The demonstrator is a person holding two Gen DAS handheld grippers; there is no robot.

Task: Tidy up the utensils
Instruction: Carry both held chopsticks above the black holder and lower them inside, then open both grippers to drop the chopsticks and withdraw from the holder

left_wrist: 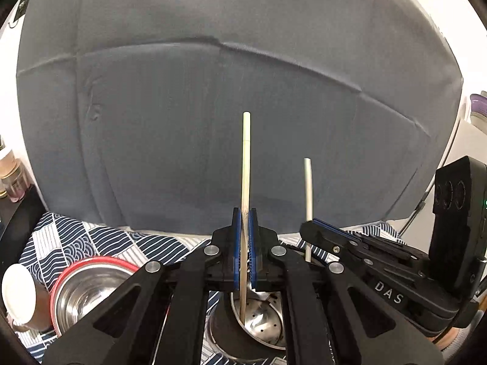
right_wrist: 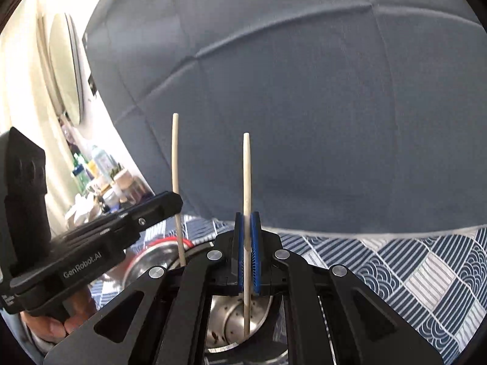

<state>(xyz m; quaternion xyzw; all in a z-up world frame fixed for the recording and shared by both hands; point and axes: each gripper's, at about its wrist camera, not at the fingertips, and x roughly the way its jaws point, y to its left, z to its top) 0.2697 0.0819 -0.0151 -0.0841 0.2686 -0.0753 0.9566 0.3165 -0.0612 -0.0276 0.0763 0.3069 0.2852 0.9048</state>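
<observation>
Fingers [left_wrist: 250, 237] of both grippers each pinch one chopstick [left_wrist: 246, 182], tips in perforated steel holder [left_wrist: 261, 319].

Pale matt wooden chopstick [left_wrist: 246, 164], shiny perforated metal holder [left_wrist: 261, 313], matt grey cloth backdrop [left_wrist: 213, 91].
</observation>
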